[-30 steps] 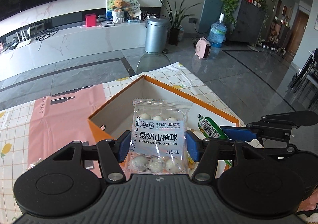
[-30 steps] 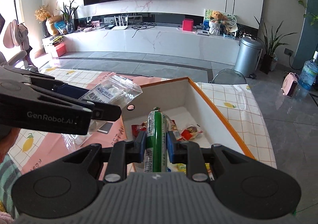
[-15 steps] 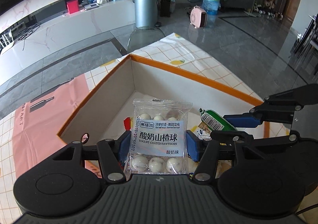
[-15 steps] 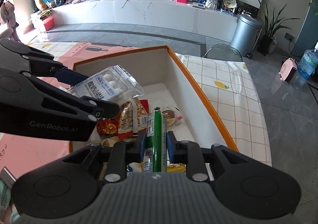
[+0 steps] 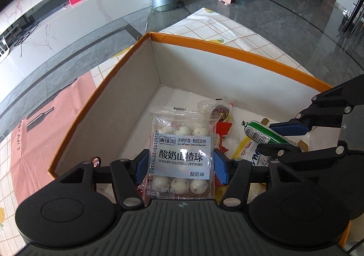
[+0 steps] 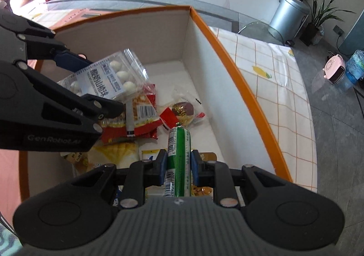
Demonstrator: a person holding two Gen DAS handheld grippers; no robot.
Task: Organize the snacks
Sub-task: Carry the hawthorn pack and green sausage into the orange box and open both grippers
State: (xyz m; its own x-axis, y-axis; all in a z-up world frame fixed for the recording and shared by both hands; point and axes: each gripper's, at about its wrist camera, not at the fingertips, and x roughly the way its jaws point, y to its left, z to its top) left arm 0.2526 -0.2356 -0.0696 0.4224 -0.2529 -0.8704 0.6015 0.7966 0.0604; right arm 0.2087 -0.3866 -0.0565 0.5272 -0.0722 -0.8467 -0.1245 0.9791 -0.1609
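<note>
Now both hands have dropped from above the rim into the orange box (image 5: 227, 50). The left tool (image 5: 180, 166) clamps the hawthorn-ball packet (image 5: 182, 153); the right tool (image 6: 178, 165), nearly closed, grips the green sausage (image 6: 178, 153) at 3 o'clock of it. Release looks imminent.

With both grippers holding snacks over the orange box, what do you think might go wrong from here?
1. The left gripper and right gripper hang close together over the box, so they might collide while releasing.
2. The hawthorn pack is pinched only by its edges; it may slip or buckle.
3. The green sausage could land on the wrapped snacks below and roll.
</note>
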